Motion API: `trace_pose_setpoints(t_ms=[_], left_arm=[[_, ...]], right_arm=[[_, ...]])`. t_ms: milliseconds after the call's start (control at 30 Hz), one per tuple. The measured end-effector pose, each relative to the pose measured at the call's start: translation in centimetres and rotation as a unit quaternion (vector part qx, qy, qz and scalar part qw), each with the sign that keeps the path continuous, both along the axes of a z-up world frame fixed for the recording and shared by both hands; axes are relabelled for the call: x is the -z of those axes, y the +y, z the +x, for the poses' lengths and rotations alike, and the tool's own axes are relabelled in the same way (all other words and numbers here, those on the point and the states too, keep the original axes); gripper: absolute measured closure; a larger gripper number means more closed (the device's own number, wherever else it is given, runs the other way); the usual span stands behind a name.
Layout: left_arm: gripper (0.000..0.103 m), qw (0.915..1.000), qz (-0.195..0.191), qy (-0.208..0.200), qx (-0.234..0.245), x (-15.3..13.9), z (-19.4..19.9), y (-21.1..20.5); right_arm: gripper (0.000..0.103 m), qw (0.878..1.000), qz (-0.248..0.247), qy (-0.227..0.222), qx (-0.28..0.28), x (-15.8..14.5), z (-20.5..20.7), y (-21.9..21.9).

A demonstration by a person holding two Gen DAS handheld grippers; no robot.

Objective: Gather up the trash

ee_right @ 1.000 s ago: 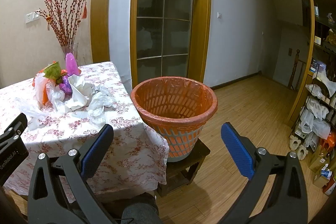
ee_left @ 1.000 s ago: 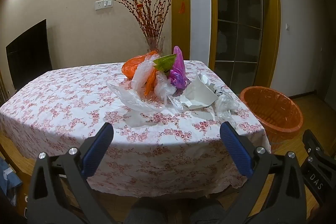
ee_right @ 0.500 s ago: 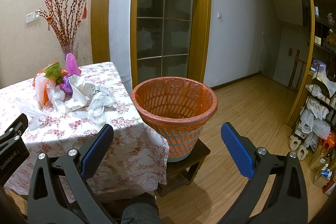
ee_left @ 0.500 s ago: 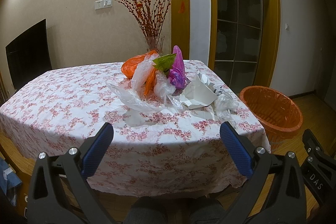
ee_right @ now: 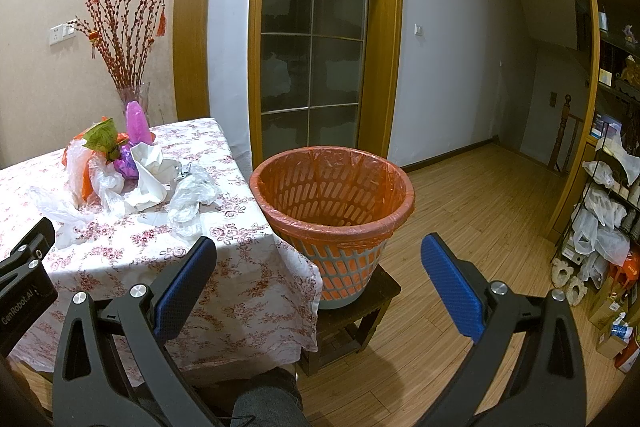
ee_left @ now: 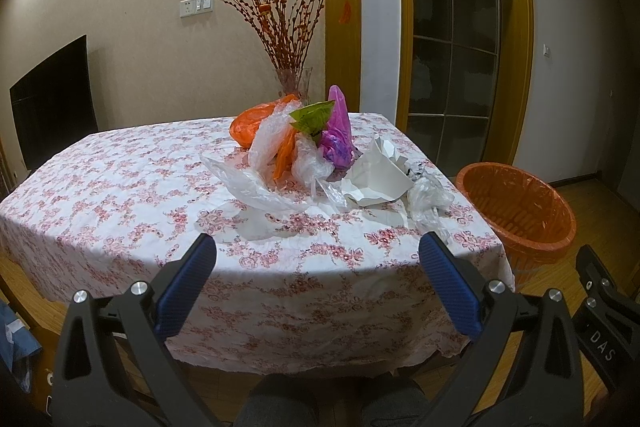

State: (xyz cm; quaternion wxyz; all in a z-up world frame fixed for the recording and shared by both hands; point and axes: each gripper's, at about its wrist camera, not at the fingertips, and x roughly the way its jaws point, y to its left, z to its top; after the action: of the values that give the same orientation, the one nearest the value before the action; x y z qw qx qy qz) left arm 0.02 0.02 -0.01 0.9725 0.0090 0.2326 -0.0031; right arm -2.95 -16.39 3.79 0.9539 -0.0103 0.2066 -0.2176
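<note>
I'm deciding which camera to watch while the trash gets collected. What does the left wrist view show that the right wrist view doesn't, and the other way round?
Only the left wrist view shows the black screen by the wall and the table's far left side.

Only the right wrist view shows the dark stool under the orange basket, the wire rack of bags and the wooden floor.

Both show the floral tablecloth, the pile of plastic bags, the crumpled white paper, the vase of red branches, the basket, and an open hand-held gripper, left and right.
</note>
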Motion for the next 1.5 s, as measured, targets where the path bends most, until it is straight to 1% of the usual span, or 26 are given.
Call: trace_pose_setpoints(t_ms=[1500], left_arm=[[0.004, 1.0, -0.002, 0.005, -0.001, 0.07, -0.04, -0.26]], right_arm=[[0.002, 1.0, 0.001, 0.001, -0.002, 0.29, -0.03, 0.0]])
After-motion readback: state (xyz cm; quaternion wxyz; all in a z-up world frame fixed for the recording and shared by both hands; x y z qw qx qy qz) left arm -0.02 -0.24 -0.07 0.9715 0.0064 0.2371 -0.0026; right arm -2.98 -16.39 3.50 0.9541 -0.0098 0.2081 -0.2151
